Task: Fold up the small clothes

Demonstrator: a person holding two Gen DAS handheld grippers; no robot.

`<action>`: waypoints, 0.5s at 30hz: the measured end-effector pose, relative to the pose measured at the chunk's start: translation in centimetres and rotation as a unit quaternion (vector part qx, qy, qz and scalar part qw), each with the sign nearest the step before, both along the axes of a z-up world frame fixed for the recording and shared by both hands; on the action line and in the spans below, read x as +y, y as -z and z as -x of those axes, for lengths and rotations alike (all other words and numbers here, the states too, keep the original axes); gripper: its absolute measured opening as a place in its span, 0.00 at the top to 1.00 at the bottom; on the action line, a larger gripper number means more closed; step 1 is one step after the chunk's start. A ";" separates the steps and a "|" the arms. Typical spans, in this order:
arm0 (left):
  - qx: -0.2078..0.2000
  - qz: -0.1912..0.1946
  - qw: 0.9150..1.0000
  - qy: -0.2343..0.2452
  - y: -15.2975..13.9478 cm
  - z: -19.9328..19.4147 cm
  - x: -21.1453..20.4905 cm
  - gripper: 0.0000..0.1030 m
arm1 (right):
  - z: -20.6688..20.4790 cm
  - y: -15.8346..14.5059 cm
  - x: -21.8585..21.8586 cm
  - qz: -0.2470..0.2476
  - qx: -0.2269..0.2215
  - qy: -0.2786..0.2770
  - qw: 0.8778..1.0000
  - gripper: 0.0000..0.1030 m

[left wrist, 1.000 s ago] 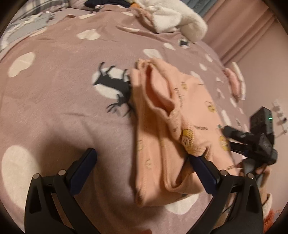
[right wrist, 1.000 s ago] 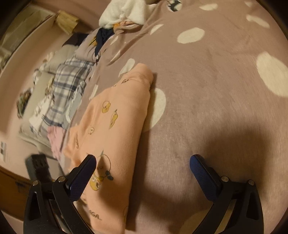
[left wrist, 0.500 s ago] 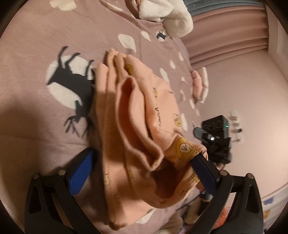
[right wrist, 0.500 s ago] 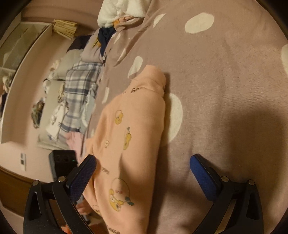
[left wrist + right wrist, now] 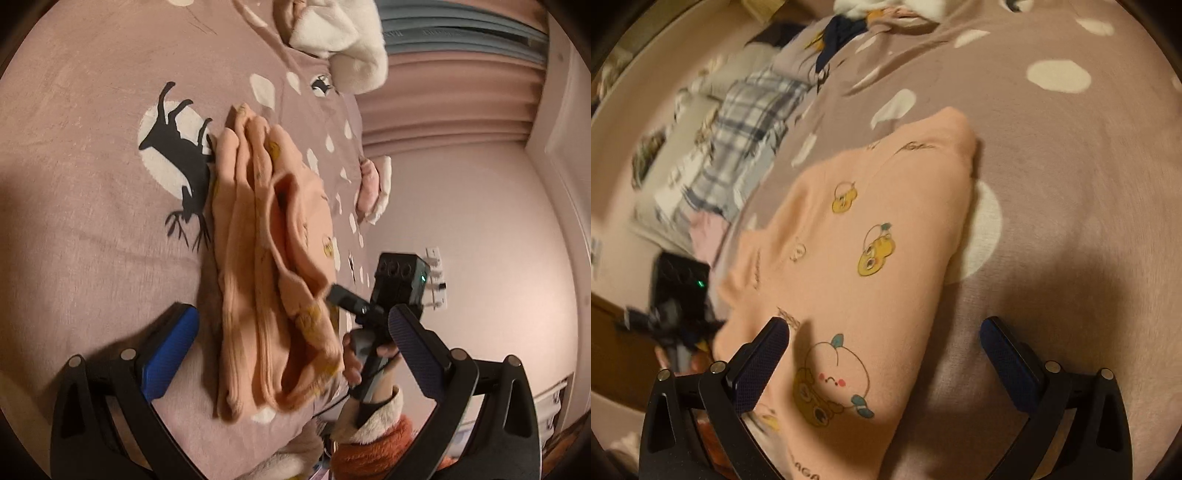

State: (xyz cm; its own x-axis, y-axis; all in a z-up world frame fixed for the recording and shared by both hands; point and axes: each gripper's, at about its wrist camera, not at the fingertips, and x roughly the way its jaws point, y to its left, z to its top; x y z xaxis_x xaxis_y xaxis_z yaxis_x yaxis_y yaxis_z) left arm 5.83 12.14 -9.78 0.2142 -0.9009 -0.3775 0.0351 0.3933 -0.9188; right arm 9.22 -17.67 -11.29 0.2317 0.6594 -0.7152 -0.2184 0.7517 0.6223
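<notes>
On bedspread (image 5: 1071,184), garment (image 5: 871,236) lengthwise away

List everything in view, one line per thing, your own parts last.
garment: one, peach with cartoon prints, folded in layers on the blanket near its edge.
blanket: one, mauve with white spots and a black deer print, covering the bed.
fleece: one, white, heaped at the far end of the bed.
plaid cloth: one, grey and white, in a pile beside the bed.
pink cloth: one small piece, at the blanket's edge.
curtain: one, pink, far wall.
left gripper: blue pads, open, straddling the garment's near end.
right gripper: blue pads, open, over the garment's printed face.
hand: one, holding the right gripper's handle, fuzzy orange sleeve.
</notes>
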 end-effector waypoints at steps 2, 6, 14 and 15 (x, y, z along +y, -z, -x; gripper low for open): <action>-0.002 -0.014 1.000 0.015 0.0 -0.8 -1.4 0.00 | -0.2 0.1 -0.3 -0.010 0.006 0.006 1.000 0.00; -0.014 -0.045 0.997 0.055 -0.2 -1.7 -4.3 0.00 | -1.2 1.3 -3.0 -0.106 0.046 0.048 0.992 0.00; -0.011 -0.048 0.997 0.060 0.2 -2.9 -6.1 0.00 | -2.2 1.8 -3.3 -0.136 0.086 0.081 0.984 0.00; -0.011 -0.051 0.997 0.059 0.2 -3.0 -6.3 0.00 | -2.1 1.6 -2.7 -0.125 0.080 0.079 0.986 0.00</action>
